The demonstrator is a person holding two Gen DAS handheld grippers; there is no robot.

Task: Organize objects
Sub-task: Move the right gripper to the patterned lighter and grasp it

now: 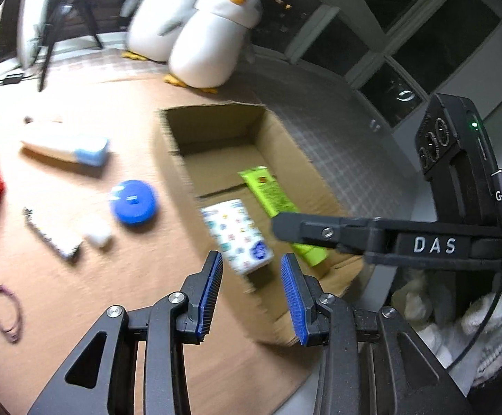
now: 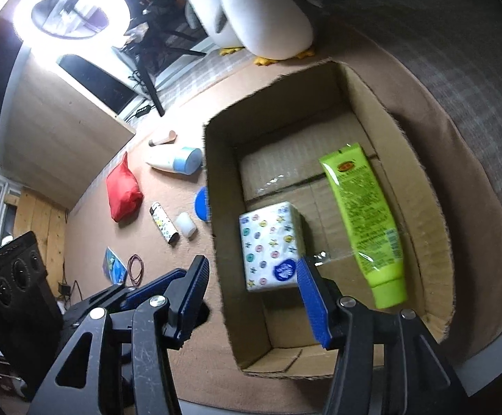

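An open cardboard box (image 1: 216, 131) (image 2: 354, 79) stands on the tan mat. Inside it lie a lime-green tube (image 1: 268, 190) (image 2: 361, 214) and a white patterned tissue pack (image 1: 233, 235) (image 2: 271, 242). My right gripper (image 2: 251, 266) hangs over the box's near left wall, open. Its right pad is beside the pack's corner and its left pad is outside the wall, so neither pad presses on the pack. In the left wrist view the right gripper (image 1: 285, 231) reaches in over the green tube. My left gripper (image 1: 251, 259) is open and empty, just in front of the box.
Left of the box on the mat lie a white-and-blue tube (image 1: 67, 147) (image 2: 178, 162), a blue round lid (image 1: 134, 202), a red pouch (image 2: 122, 186), a patterned stick (image 2: 164, 223), a small white cylinder (image 2: 185, 224), hair bands (image 1: 5, 311) and a blue packet (image 2: 114, 264). Penguin plushes (image 1: 209, 45) sit behind.
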